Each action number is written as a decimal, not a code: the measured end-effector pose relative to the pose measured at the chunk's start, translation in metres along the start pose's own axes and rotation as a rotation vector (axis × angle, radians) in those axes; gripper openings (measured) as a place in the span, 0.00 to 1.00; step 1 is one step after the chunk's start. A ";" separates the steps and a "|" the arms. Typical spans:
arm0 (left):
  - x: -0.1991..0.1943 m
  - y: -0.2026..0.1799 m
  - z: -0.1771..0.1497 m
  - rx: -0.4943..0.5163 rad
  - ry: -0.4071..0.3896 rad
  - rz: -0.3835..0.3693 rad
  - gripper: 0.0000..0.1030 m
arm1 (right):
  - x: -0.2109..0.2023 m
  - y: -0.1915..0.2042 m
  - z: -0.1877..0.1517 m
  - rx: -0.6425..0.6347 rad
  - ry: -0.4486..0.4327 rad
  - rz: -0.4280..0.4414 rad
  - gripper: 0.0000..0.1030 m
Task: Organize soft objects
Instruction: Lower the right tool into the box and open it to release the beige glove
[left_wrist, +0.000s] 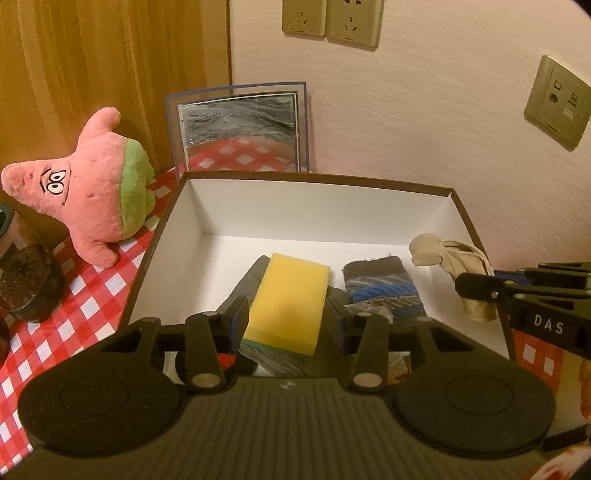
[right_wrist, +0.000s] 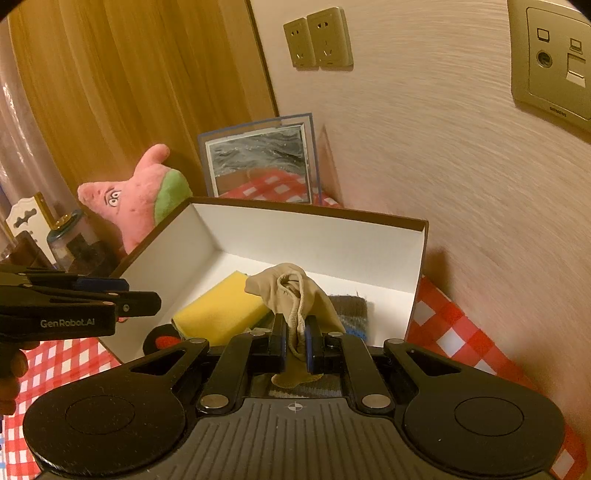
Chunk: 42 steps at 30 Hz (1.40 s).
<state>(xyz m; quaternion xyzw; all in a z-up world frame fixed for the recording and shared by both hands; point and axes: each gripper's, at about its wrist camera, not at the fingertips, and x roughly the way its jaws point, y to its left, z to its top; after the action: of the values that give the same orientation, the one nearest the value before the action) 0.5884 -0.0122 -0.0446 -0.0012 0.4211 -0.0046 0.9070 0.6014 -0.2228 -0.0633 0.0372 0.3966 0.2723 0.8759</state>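
Yellow sponge (left_wrist: 290, 301) held above open white-lined box (left_wrist: 314, 206). Beige drawstring pouch (right_wrist: 295, 295) hangs crumpled over box. Striped knit cloth (left_wrist: 382, 286) lies inside. Pink star plush (left_wrist: 92, 184) stands outside, left.

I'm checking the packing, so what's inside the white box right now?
Inside the box: a yellow sponge between the left gripper's fingers, resting on dark fabric, and a blue striped cloth. The right gripper holds a beige pouch over it. Beneath the sponge is mostly hidden.
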 end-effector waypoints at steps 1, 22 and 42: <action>0.000 0.001 0.000 -0.002 0.000 0.002 0.41 | 0.001 0.000 0.000 -0.001 0.000 0.000 0.09; -0.004 0.018 0.005 -0.032 -0.016 0.034 0.51 | 0.000 0.003 0.031 -0.030 -0.236 -0.014 0.76; -0.036 0.032 -0.021 -0.075 0.000 0.034 0.58 | -0.025 0.011 -0.006 -0.003 -0.048 -0.019 0.77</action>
<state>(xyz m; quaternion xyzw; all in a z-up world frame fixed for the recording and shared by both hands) 0.5496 0.0200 -0.0309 -0.0279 0.4212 0.0264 0.9062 0.5791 -0.2271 -0.0471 0.0388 0.3754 0.2634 0.8878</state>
